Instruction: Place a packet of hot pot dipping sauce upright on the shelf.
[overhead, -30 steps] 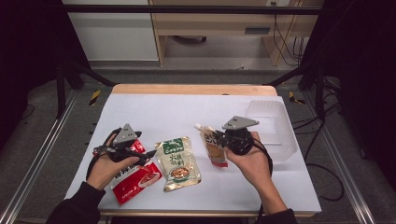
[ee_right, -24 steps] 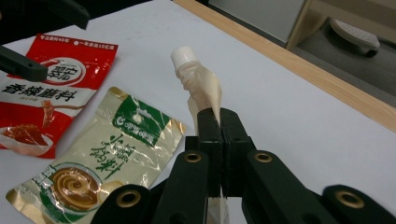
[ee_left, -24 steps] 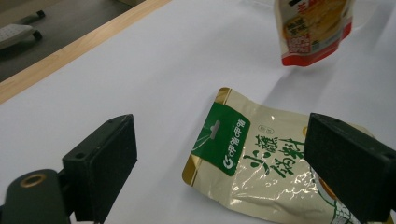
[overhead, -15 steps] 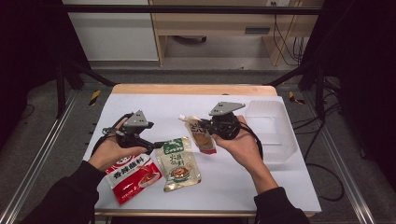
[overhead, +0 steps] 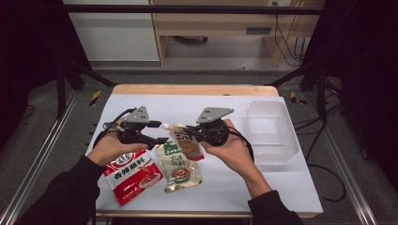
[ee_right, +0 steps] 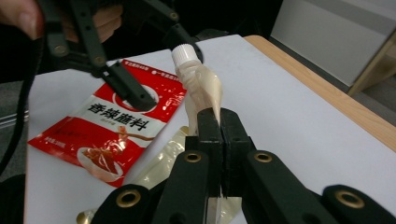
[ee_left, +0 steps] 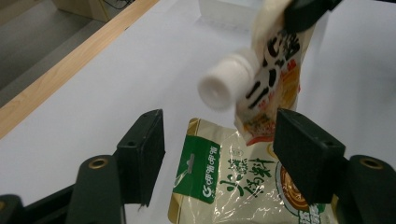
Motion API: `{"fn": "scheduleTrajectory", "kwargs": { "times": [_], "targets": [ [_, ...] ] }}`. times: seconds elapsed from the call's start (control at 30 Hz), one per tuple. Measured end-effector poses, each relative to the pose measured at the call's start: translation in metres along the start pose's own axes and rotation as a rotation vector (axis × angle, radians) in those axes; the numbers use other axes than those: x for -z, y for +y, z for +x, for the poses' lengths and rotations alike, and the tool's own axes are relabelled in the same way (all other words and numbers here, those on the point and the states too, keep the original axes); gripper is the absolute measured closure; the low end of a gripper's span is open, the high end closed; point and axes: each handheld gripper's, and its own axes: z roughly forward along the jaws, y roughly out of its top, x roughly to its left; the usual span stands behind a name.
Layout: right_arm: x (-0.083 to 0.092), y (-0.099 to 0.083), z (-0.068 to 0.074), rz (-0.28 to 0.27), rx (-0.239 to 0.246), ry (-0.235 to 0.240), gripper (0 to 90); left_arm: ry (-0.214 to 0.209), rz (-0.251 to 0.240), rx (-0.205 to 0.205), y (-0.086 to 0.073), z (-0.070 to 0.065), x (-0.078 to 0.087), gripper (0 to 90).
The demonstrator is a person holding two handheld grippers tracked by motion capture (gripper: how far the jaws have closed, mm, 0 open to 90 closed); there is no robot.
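Spout pouch (overhead: pixel 185 143) up off the desk (overhead: pixel 281 187), cap toward my left gripper (overhead: pixel 157 132).

My right gripper (overhead: pixel 190 132) has its jaws clamped on the pouch edge, white cap (ee_left: pixel 226 84) pointing at the left one. Left jaws have just been closing, still apart, cap just ahead of them, not touching. Below: green sauce packet (overhead: pixel 177 166) and red seasoning packet (overhead: pixel 132 174) flat on the desk, clear plastic container (overhead: pixel 272 129) well apart on the right.
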Motion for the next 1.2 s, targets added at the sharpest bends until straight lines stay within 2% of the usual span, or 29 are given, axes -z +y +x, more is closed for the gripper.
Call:
{"fn": "scheduleTrajectory", "kwargs": {
  "times": [0.13,0.23,0.27,0.33,0.63,0.9,1.0,1.07,1.2],
  "targets": [
    [-0.001,0.002,0.008,0.004,0.021,0.011,89.4,-0.026,-0.018,-0.002,0.003,-0.003,0.002,40.0],
    [-0.002,0.002,0.011,0.006,0.027,0.018,89.4,-0.043,-0.007,-0.018,0.005,-0.005,0.001,42.9],
    [-0.003,0.001,0.011,0.007,0.026,0.020,89.4,-0.049,-0.004,-0.019,0.006,-0.005,0.000,47.3],
    [-0.004,0.001,0.011,0.008,0.025,0.024,89.4,-0.056,-0.003,-0.016,0.006,-0.005,-0.001,48.6],
    [-0.006,0.000,0.011,0.005,0.023,0.029,89.4,-0.087,0.022,-0.015,0.010,-0.003,-0.002,66.3],
    [-0.002,-0.004,0.005,0.002,0.017,0.024,89.0,-0.089,0.019,-0.035,0.016,-0.009,-0.002,71.3],
    [-0.001,-0.005,0.004,0.015,0.024,0.017,88.5,-0.073,0.025,-0.048,0.021,-0.012,-0.001,72.0],
    [0.000,-0.006,0.003,0.026,0.028,0.014,88.2,-0.073,0.022,-0.044,0.024,-0.013,-0.002,72.4],
    [0.001,-0.007,0.003,0.043,0.041,0.001,87.5,-0.071,0.036,-0.063,0.030,-0.015,-0.001,72.9]
  ]
}}
